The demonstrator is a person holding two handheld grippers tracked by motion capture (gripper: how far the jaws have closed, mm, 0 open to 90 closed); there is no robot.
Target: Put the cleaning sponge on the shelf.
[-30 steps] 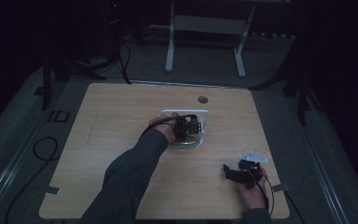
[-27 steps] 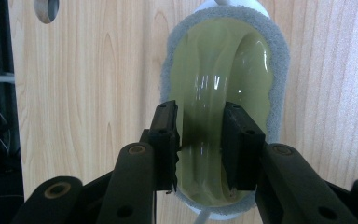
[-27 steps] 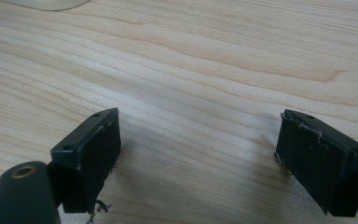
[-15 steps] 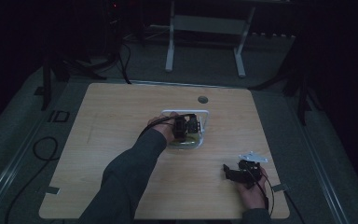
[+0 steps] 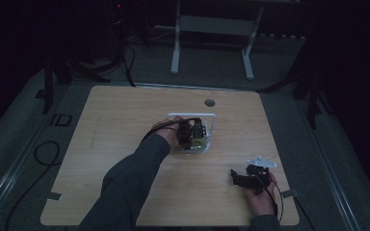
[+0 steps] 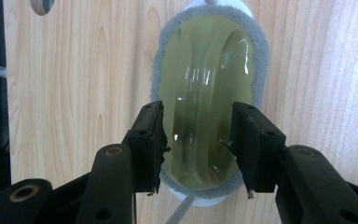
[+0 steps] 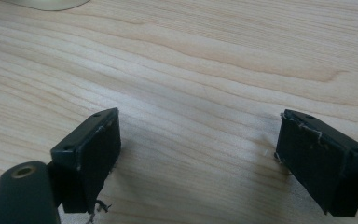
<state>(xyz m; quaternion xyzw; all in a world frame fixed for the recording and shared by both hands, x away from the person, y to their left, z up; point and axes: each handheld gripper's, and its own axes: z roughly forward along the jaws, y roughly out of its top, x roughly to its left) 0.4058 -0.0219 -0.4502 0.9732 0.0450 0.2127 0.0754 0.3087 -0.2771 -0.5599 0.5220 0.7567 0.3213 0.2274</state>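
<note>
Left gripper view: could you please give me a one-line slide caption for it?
Left claw with jaws just opening, straddling a yellow-green glossy pad with a grey felt rim on the wooden table.

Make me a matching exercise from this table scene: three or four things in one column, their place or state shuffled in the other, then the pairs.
Things:
1. left gripper
2. right gripper
3. yellow-green pad with grey rim
4. round hole in the tabletop

Places or states:
A. open above bare wood
B. near the table's far edge
C. lying on a white holder
D. jaws just been opening, astride the pad

Pairs: 1-D, 2-A, 3-C, 4-B
</note>
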